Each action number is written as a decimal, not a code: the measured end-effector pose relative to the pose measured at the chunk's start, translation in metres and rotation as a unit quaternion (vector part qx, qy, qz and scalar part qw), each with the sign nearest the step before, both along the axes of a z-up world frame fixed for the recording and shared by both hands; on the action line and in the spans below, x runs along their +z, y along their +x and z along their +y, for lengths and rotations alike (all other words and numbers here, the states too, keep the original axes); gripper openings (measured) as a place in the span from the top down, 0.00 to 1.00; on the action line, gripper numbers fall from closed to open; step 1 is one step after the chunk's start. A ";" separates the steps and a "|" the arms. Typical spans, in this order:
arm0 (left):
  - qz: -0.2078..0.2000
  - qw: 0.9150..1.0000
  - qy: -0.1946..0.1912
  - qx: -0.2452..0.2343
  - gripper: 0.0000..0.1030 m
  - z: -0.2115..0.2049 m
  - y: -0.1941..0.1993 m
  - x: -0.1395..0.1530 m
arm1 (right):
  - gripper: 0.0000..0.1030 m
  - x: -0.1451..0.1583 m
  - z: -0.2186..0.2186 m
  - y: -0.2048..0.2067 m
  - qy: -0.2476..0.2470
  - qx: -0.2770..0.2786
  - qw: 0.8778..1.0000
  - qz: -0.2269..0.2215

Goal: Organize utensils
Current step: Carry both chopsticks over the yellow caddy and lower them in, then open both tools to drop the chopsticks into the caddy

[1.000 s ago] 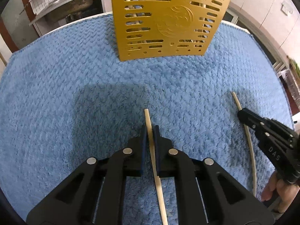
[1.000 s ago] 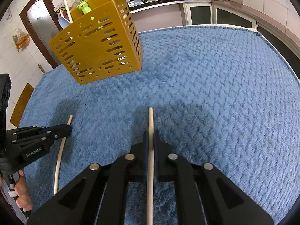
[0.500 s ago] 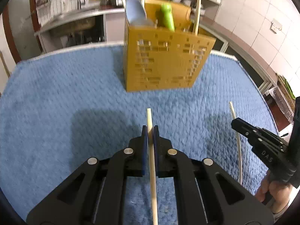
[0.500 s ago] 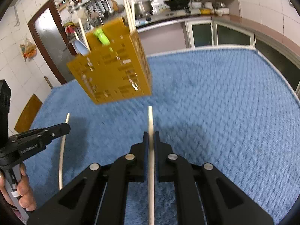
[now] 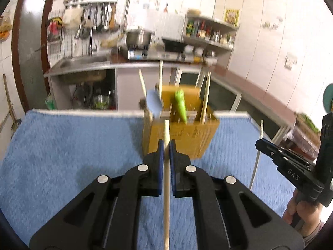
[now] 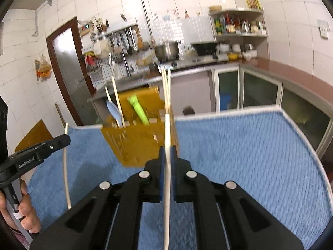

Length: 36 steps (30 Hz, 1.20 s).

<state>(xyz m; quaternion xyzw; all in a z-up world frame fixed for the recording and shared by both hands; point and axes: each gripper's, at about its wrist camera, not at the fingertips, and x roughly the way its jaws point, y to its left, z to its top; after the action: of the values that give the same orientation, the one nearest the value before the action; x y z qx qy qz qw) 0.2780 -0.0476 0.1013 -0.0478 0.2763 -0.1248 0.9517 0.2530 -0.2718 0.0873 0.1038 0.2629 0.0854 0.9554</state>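
Note:
My left gripper (image 5: 166,145) is shut on a pale wooden chopstick (image 5: 166,187) that points up toward a yellow perforated utensil holder (image 5: 181,137) on the blue towel. My right gripper (image 6: 167,152) is shut on a second chopstick (image 6: 167,177), also raised upright. The holder (image 6: 137,143) holds a blue spoon (image 5: 154,104), a green utensil (image 5: 181,106) and several chopsticks. Each gripper shows in the other's view, the right one (image 5: 260,143) at the right edge, the left one (image 6: 65,139) at the left edge, both above the towel.
The blue towel (image 5: 72,145) covers the table, whose far edge runs just behind the holder. A kitchen counter with a sink (image 5: 83,62), stove and pot (image 5: 139,37) stands behind. A brown door (image 6: 66,68) is at the left. A hand (image 6: 22,208) holds the left gripper.
Both grippers have tilted up from looking down at the towel to looking level at the holder's top, lifting their chopsticks off the towel. The holder now appears lower and farther.

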 end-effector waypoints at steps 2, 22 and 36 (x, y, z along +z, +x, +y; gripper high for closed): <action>-0.020 1.000 -0.001 -0.001 0.96 -0.003 0.006 0.013 | 0.94 0.017 0.001 0.004 -0.005 -0.002 1.000 -0.026; -0.240 0.970 -0.023 0.022 0.96 -0.034 0.111 0.099 | 0.94 0.113 0.016 0.110 -0.015 -0.017 0.976 -0.218; -0.214 0.976 -0.024 -0.001 0.96 -0.040 0.136 0.022 | 0.94 0.032 0.031 0.133 -0.018 0.010 0.981 -0.192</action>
<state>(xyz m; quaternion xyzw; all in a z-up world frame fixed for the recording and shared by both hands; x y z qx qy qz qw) 0.4140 -0.0873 0.1232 -0.0429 0.0629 -0.1393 0.9873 0.3858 -0.2408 0.1190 0.0655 0.0770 0.1080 0.9890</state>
